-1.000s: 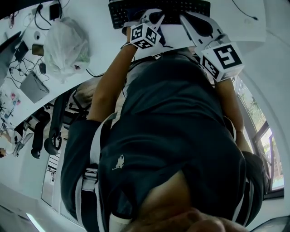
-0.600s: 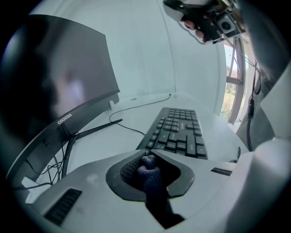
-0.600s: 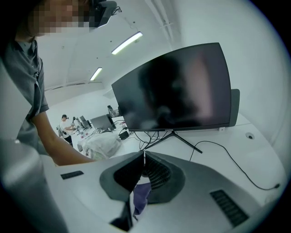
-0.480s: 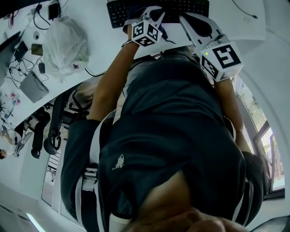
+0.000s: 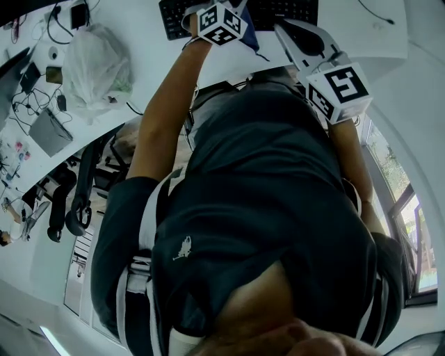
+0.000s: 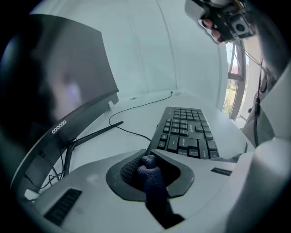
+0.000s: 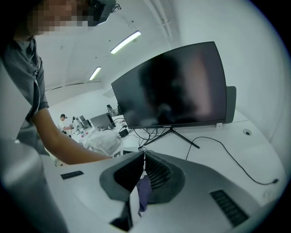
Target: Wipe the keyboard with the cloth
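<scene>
The black keyboard [image 5: 285, 10] lies at the far edge of the white desk [image 5: 375, 35]; in the left gripper view the keyboard [image 6: 186, 134] stretches just ahead of the jaws. My left gripper [image 5: 233, 8] hangs over the keyboard's near left part. The left gripper [image 6: 148, 159] is shut on a bunched dark blue cloth [image 6: 152, 182], which trails below it [image 5: 249, 36]. My right gripper [image 5: 281, 28] is beside it to the right. In its own view the right gripper [image 7: 143, 155] has its tips together, with a strip of the cloth [image 7: 143, 193] between the pads.
A curved black monitor [image 7: 177, 86] on a thin stand is behind the keyboard, with a cable [image 7: 236, 164] running across the desk. A white plastic bag [image 5: 97, 66] and several chargers and wires lie at the desk's left. My torso hides the near desk edge.
The left gripper has moved away from me, from the keyboard's near edge onto the keys, carrying the cloth. The right gripper has stayed where it was.
</scene>
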`<state>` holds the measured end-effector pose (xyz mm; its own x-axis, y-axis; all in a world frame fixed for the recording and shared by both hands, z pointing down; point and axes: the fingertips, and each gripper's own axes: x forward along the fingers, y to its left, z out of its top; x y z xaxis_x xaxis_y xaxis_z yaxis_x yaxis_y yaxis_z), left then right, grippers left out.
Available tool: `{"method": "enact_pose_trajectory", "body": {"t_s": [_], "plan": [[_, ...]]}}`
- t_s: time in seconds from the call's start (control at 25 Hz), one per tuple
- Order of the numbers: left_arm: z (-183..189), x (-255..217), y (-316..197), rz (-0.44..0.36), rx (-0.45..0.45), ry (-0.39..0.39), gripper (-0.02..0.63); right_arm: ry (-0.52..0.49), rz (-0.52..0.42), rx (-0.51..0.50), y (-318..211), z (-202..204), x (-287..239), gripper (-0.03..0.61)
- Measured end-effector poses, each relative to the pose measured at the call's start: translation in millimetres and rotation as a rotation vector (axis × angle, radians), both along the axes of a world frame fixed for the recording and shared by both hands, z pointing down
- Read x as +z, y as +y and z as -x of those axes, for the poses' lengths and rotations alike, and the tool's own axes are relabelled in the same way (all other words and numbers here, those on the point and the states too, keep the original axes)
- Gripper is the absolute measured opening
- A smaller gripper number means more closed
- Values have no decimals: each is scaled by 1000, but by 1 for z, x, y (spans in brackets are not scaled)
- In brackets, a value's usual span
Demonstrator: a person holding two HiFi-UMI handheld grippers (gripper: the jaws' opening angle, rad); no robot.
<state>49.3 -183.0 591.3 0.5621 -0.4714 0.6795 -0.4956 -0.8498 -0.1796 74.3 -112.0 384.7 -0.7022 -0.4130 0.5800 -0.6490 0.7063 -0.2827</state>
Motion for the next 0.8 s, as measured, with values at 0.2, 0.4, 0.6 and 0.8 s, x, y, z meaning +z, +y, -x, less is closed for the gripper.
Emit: {"method": "enact_pose_trajectory", "body": {"t_s": [0.2, 0.4, 0.6, 0.8], "plan": [[-25, 1, 64, 50, 51, 38, 31, 6, 2, 26, -1, -15, 1, 11], [-45, 5, 103, 71, 136, 42, 31, 2, 12, 9, -1, -13, 5, 11], [-14, -14, 16, -8, 6, 34, 31, 4, 23, -10, 6, -10, 10, 11], [-8, -1, 6, 31, -4, 16, 29, 10, 30, -3, 9, -13, 11, 11]]}}
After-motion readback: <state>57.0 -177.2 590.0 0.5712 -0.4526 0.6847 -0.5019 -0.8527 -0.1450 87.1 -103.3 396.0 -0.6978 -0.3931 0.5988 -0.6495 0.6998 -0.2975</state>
